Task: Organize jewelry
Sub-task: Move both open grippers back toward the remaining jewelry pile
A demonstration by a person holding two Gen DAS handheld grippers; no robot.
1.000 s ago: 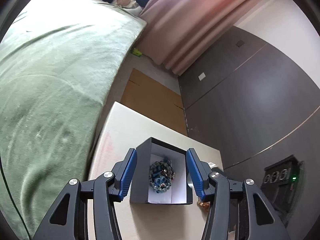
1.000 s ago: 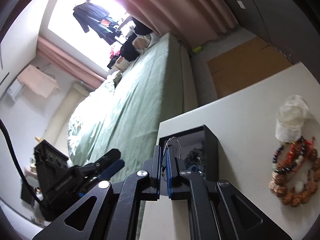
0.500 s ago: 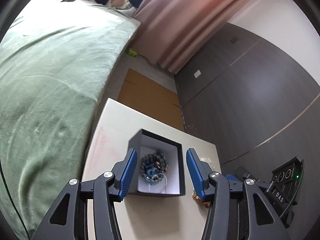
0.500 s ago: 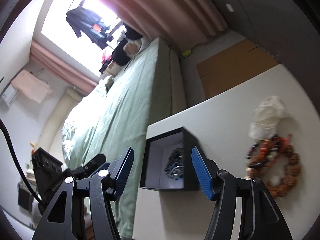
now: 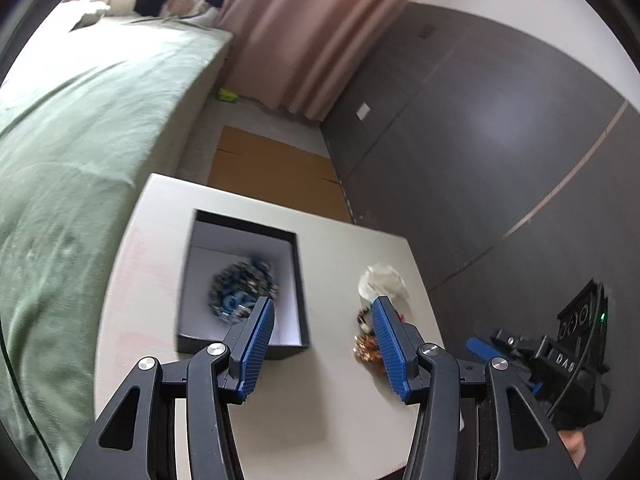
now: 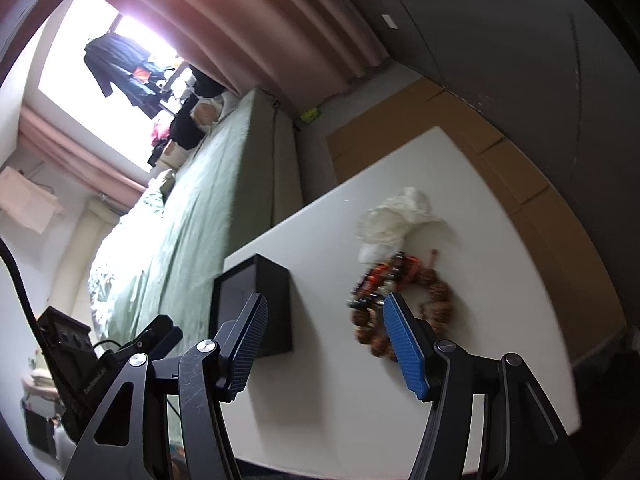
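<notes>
2 bead strings (image 6: 400,304) lie tangled on the white tabletop (image 6: 472,208), right of the black box (image 5: 244,280), which already holds a blue beaded piece (image 5: 242,290). Just beyond them sits a crumpled white wrapper (image 6: 396,220). Beads look light, limp and apt to roll or slip; best pinched across a bunched section of strand, not a single bead. Right hand-held gripper (image 6: 324,344) hangs tilted down over the tabletop between box and beads, jaws apart and empty. Left hand-held gripper (image 5: 322,344) also tilts down, jaws apart, nothing between them.
</notes>
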